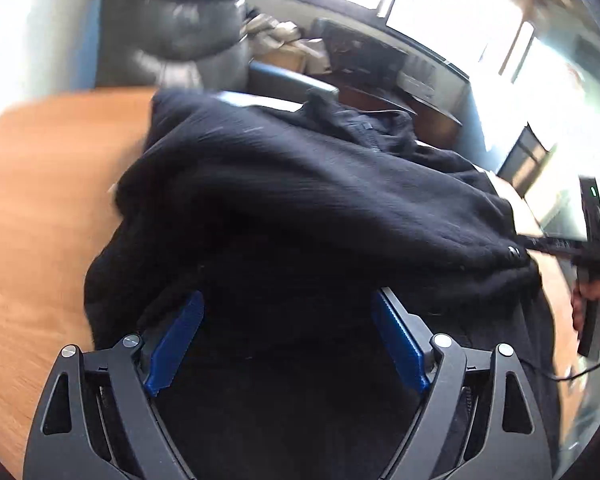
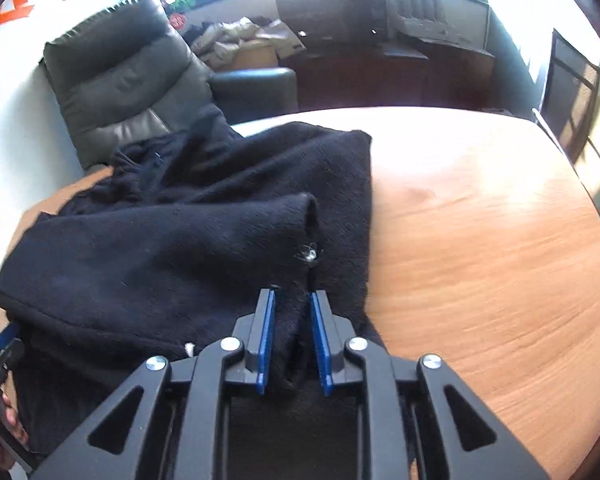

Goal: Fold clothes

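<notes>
Fabric is the worry here: the black garment [image 2: 172, 240] lies heaped and half doubled on the wooden table [image 2: 480, 220], stretching ahead and to the left of the right tool [image 2: 292, 300], with its far end trailing off the table edge toward the grey armchair [image 2: 124, 92] beyond.

The right tool has its blue pads drawn close on a narrow ridge of the garment's near edge, pinching it. That bite looks thin; a hard pull could let the cloth slide out, or drag the whole heap along the table instead of turning one layer over. A small metal snap or eyelet [image 2: 310, 254] sits just ahead of the pads, and a cord or seam there might catch.

The left tool [image 1: 288, 340] hangs over the near part of the garment with its jaws spread wide, holding nothing. Closing it from here would probably gather several layers at once and bunch the fold. Its view is blurred, so the edge it should take is hard to pick out.

Orange marks show on the wall at the far left of the right view, but they are too cropped and smeared to read. No brand or label is legible on the garment.
</notes>
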